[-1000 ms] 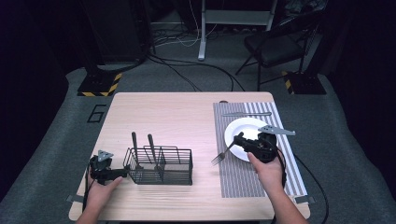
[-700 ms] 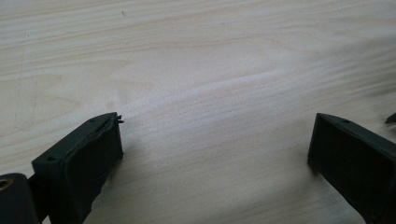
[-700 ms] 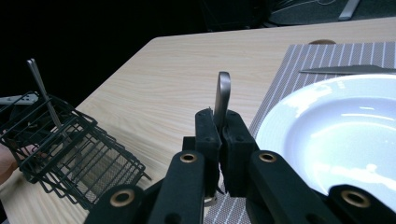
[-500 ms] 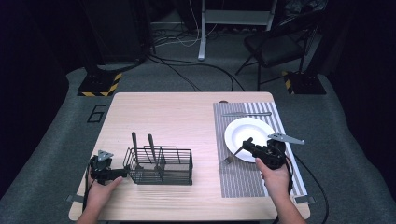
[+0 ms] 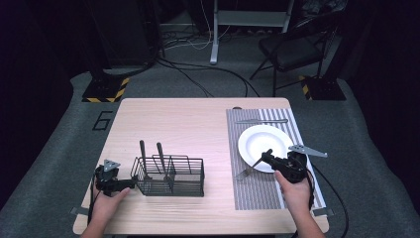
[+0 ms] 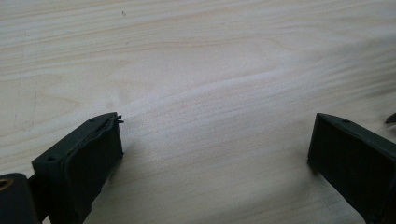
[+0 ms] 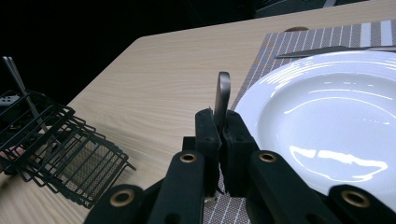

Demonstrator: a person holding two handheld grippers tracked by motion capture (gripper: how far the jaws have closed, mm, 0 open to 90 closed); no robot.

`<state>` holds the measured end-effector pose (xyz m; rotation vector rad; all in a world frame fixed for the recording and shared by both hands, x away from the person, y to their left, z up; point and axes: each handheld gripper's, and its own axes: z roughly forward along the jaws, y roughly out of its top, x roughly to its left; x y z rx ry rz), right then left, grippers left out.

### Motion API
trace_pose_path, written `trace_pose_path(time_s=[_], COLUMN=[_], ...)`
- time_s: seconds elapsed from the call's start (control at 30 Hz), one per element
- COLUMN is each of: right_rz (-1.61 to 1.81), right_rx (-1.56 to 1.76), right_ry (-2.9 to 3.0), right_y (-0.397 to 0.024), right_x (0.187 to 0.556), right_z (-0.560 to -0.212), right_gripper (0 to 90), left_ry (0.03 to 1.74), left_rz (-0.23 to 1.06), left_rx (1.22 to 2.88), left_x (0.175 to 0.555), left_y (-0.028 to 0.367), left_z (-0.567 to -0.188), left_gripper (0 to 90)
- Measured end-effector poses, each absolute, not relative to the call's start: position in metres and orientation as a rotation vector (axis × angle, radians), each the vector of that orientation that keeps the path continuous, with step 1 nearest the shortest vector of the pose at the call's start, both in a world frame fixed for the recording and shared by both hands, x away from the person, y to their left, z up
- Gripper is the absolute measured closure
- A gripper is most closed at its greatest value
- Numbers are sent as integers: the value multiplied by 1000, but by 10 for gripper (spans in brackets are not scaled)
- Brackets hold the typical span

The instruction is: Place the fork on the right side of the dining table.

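The table (image 5: pixel 188 124) had a striped mat (image 5: pixel 257 188) on its right side with a white plate (image 5: pixel 265 139) on it, and a black wire caddy (image 5: pixel 171 176) sat near the front left with two utensils already standing in it. A knife (image 5: pixel 261 121) lay on the mat beyond the plate.

Looked like the pickup step to me: the right claw (image 7: pixel 220 122) was pinched tight on a fork's (image 5: pixel 250 167) handle at the plate's near-left edge. Next move is probably carrying it over to the caddy and tipping it upright to drop in.

The fork ran diagonally, tines toward the front left, low over the mat, handle end up in the jaws.

The left claw (image 6: pixel 212 140) was spread wide over bare wood beside the caddy, holding nothing.
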<state>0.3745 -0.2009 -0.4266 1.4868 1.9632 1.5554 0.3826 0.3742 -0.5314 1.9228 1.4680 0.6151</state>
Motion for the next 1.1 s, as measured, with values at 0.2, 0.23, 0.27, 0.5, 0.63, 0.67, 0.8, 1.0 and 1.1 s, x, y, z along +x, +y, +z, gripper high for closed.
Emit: trace_pose_path(time_s=[0.2,0.23,0.27,0.5,0.63,0.67,0.8,1.0,1.1], right_rz=[1551,1550,1551,1556,1565,1565,1592,1625,1649], right_rx=[1520,1526,1534,1550,1560,1560,1601,1667,1688], right_ry=[1943,1941,1939,1920,1905,1905,1877,1834,1810], right_y=[-207,-208,-209,-214,-217,-217,-223,-233,-238], right_x=[371,371,370,366,363,363,361,358,356], right_z=[-430,-431,-432,-437,-439,-439,-442,-449,-454], right_gripper=[867,867,867,867,866,866,866,866,865], left_ry=[1468,1468,1468,1468,1468,1468,1468,1468,1468], left_rz=[615,616,615,615,616,616,616,615,616], left_rx=[1923,1923,1923,1923,1922,1922,1922,1922,1922], left_x=[383,383,383,383,383,383,383,383,383], left_y=[374,374,374,374,374,374,374,374,374], left_z=[-531,-531,-531,-531,-531,-531,-531,-531,-531], left_gripper=[26,26,26,26,26,26,26,26,26])
